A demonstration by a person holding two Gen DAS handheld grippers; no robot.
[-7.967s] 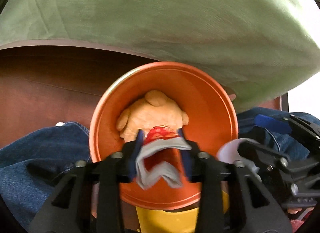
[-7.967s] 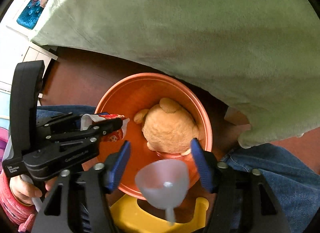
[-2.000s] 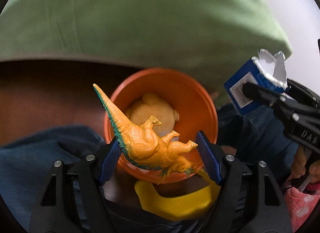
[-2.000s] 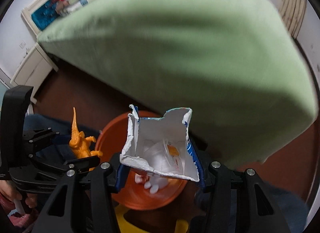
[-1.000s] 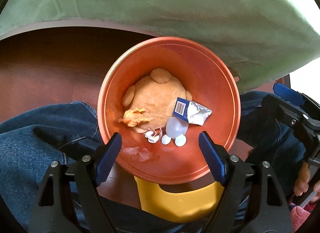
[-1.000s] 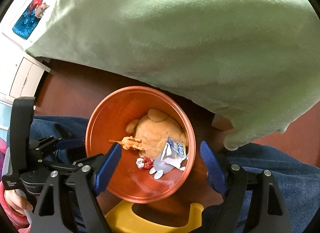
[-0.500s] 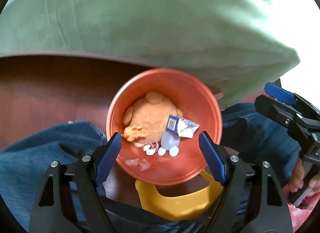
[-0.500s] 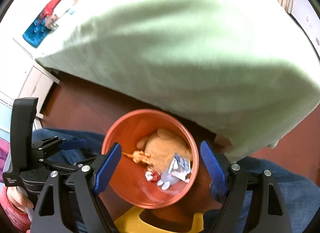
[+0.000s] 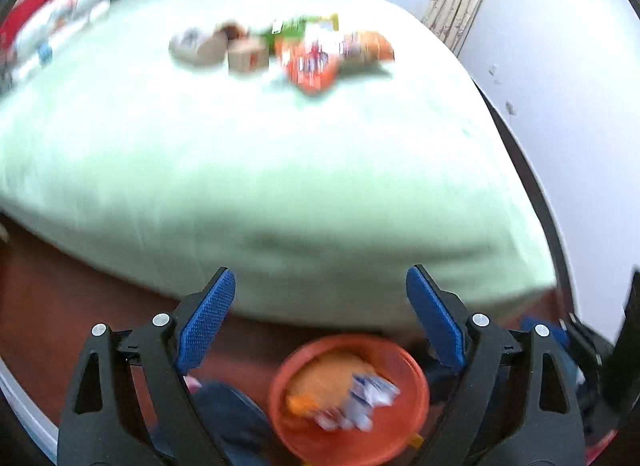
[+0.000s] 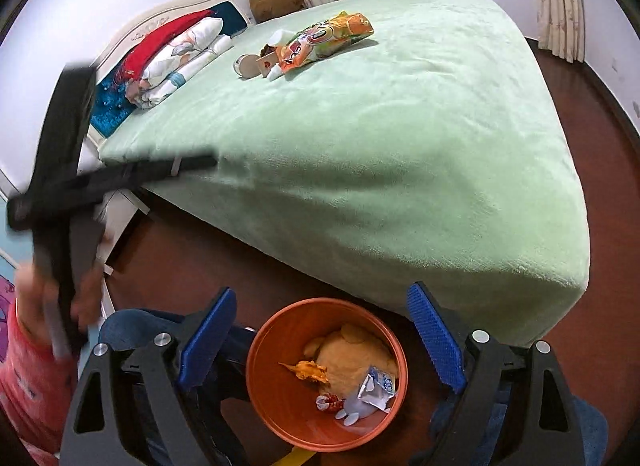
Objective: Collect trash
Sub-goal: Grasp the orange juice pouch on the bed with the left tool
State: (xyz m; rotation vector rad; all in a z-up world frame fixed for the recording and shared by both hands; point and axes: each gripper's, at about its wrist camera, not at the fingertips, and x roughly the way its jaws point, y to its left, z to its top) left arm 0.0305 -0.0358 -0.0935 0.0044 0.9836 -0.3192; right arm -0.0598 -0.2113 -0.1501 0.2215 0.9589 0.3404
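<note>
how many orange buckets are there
1. The orange bucket stands on the dark floor at the foot of the green bed, already holding trash. No other shows, though one could be out of view.

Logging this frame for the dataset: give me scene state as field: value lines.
bin: orange, on floor by the bed, holds plush, toy dinosaur, carton, wrapper
bed: green cover
left on bed: snack bag, cup, small box, more, clustered
left gripper: open, empty, just widened
right gripper: open, empty, just widened
</note>
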